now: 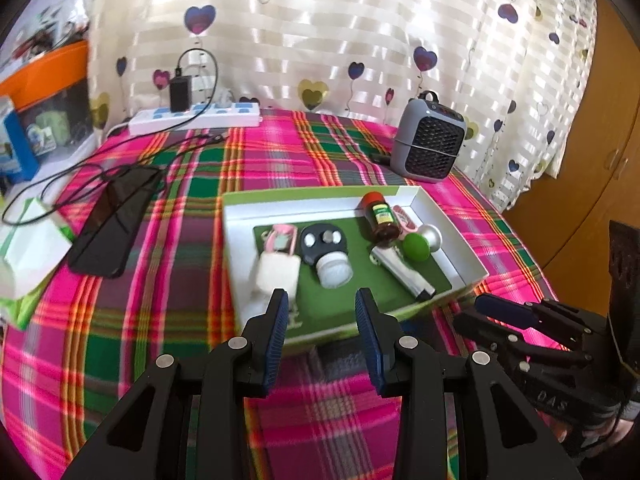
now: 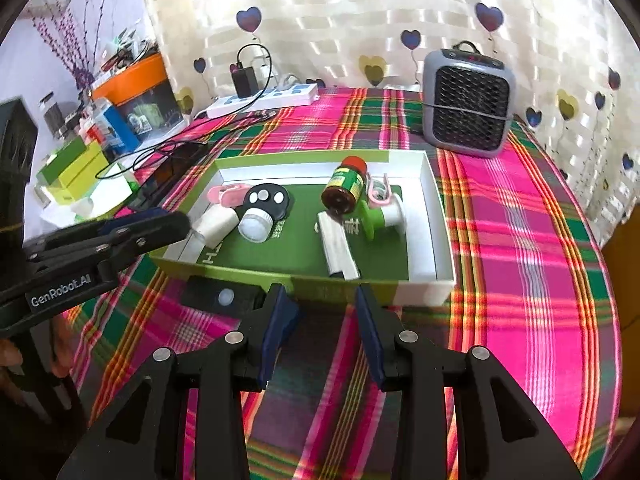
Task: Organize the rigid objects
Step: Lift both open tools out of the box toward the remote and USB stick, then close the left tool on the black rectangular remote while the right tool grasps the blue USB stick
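Sorting appears nearly complete: the brown bottle, white jar, black remote and others lie inside the box. One black sensor block remains on the desk, just outside the box's front wall. Left gripper and right gripper fingers stand parted, empty.

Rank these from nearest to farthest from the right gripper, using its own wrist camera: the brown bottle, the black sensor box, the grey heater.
1. Black sensor box: on the cloth, just left of the right gripper.
2. Brown bottle: lying inside the tray.
3. Grey heater: far right, by the curtain.
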The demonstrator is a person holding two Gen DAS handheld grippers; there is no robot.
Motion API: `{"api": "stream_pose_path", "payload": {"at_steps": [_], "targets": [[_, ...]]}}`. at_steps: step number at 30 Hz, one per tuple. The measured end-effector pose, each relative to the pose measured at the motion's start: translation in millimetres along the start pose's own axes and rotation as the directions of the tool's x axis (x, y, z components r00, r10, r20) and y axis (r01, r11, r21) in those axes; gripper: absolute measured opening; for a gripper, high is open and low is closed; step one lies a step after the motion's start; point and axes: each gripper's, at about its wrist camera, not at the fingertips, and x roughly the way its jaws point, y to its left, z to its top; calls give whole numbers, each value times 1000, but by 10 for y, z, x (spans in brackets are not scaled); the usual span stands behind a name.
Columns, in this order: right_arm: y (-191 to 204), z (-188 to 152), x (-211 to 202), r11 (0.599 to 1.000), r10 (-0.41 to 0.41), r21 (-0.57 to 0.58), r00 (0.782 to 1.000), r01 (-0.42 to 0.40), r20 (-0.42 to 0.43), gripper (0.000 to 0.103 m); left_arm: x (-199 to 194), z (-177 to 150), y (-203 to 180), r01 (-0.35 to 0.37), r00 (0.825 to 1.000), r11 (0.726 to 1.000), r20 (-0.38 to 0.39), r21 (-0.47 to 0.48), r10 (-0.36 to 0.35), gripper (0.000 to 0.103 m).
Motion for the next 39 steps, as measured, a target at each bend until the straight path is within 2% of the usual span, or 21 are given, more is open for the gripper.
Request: {"api": "stream_pose_path", "payload": {"at_steps": [6, 12, 14, 15, 18, 23, 39], "targets": [[45, -101, 14, 1000, -8, 26, 1000, 8, -11, 37, -153, -159, 170, -1, 1000, 1000, 14, -29, 1, 34], [166, -180, 75, 1000, 5, 24, 1000, -4, -28, 38, -185, -321, 316, 4, 1000, 999, -4, -50, -4, 34], [216, -195, 108, 1000, 0, 26, 999, 1, -34, 42, -195, -367, 362, 9, 1000, 998, -8, -56, -10, 34], [240, -198, 124, 1000, 3, 31, 999, -2, -34, 47, -200, -381, 370, 13, 1000, 998, -8, -56, -13, 34], [267, -201, 170, 999, 2, 44, 999, -1, -43, 48, -205, -418, 412, 21, 1000, 998, -11, -60, -21, 34], [269, -173, 261, 996, -45, 74, 997, 49, -62, 48, -177, -440, 450, 47, 999, 997, -22, -58, -49, 34], [266, -213, 298, 990, -89, 102, 990, 100, -110, 50, 51, -326, 373, 146, 985, 989, -97, 29, -142, 34]]}}
